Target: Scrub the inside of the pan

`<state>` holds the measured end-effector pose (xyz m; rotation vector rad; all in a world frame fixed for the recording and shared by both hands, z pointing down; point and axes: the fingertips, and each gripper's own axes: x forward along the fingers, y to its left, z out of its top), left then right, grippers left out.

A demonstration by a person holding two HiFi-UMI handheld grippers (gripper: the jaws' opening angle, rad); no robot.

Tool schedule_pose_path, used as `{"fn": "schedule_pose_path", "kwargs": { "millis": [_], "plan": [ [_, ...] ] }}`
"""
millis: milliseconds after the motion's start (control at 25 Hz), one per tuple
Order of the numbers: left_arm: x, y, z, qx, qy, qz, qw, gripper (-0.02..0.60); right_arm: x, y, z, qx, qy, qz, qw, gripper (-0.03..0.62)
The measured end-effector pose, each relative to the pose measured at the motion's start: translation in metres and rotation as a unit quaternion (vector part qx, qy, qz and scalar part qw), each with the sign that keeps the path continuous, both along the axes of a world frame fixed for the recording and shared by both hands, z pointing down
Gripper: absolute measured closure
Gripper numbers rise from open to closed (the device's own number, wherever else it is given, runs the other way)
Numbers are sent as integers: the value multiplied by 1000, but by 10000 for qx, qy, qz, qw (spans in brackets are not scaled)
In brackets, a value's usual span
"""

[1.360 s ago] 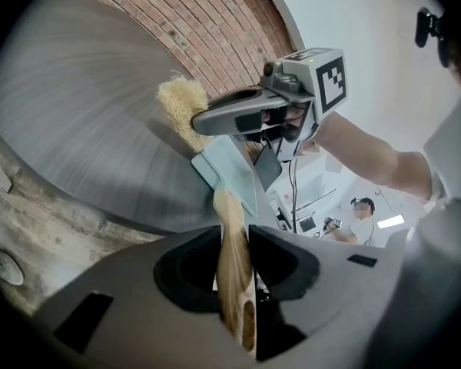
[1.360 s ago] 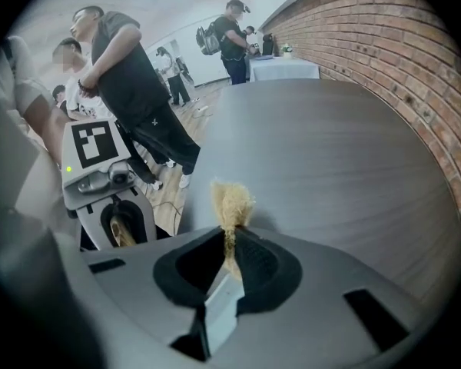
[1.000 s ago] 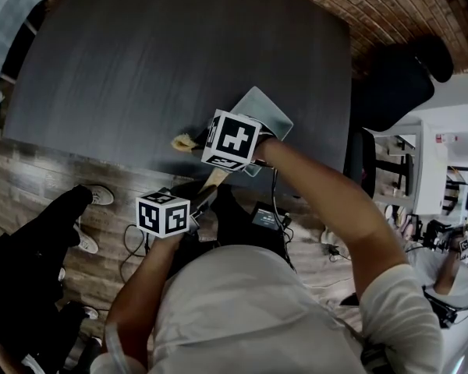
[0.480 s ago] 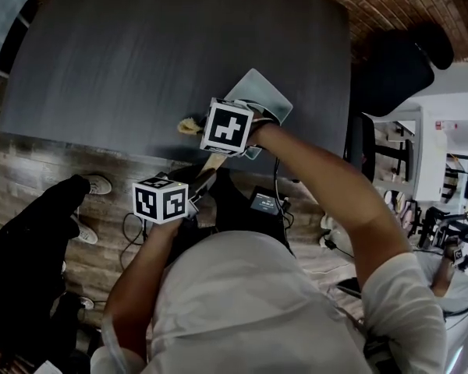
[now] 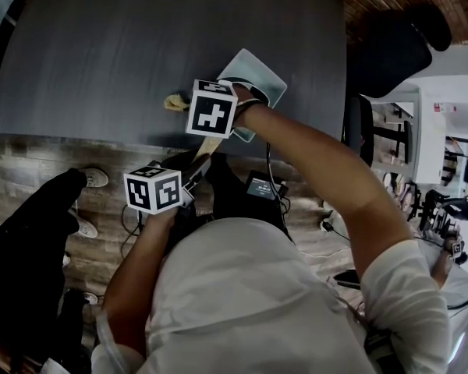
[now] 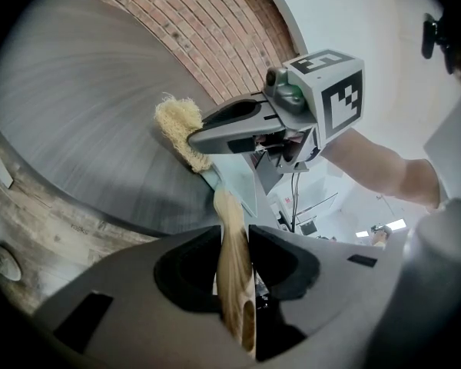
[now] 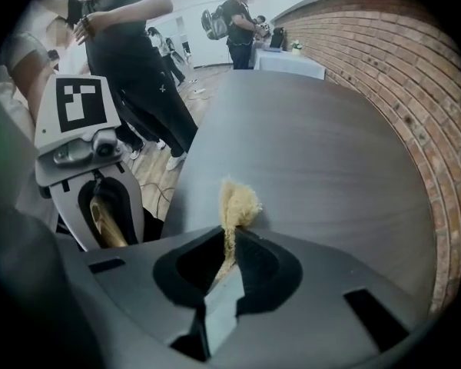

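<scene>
1. Pan [image 5: 259,78]: pale, square, upper centre of head view, at the near edge of the dark table [image 5: 101,53]. Its wooden handle [image 6: 232,279] runs down-frame to the L claw.
2. L claw [image 6: 234,241] is clamped on the handle. R claw [image 7: 232,244] is pinched shut on a fibrous scrub pad [image 7: 238,200].
3. Step in hand, my read: the pad sits at the pan's left rim and is prob. not down in the basin yet. To do it well:
   - Bring the pad over the rim and press it flat on the base.
   - Use short overlapping strokes, incl. the corners.
   - Keep the L grip firm so the pan doesn't twist or slip off the table edge.
4. What each view adds:
   - Head view gives the overall layout, but the marker cubes [image 5: 212,107] hide both claw tips.
   - Left gripper view shows the pad poking past the R claw's tips at the pan's corner.
   - Right gripper view shows the pad's thin end betw. the jaws and a pale pan edge low centre. The pan's inside isn't visible there.
</scene>
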<state>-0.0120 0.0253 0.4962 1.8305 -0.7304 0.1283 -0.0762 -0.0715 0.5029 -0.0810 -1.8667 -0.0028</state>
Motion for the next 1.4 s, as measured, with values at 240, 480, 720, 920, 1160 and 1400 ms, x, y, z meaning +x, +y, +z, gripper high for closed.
{"fn": "schedule_pose_path", "kwargs": {
  "millis": [240,480,720,920,1160,1400],
  "plan": [
    [1,-3,0,6,-10,-86,10000,462,-16,-22,-13,538,-445,286,9971,551],
    [-1,-3,1,-6,-17,-154,9999,462,-23,-53,-40,1030,-932,865,9865,551],
    [-7,-17,2,7,-68,-342,9994,462,-4,-68,-60,1195,-1159,1370,9765,551],
    [-14,-32,3,34,-112,-614,9980,462,29,-71,-72,1306,-1299,1939,9636,551],
    [-17,-55,5,88,-154,-845,9963,460,76,-70,-86,1410,-1416,2722,9412,551],
    [-4,-83,6,23,-239,-934,9953,460,124,-64,-93,1487,-1506,3391,9166,551]
  ]
}}
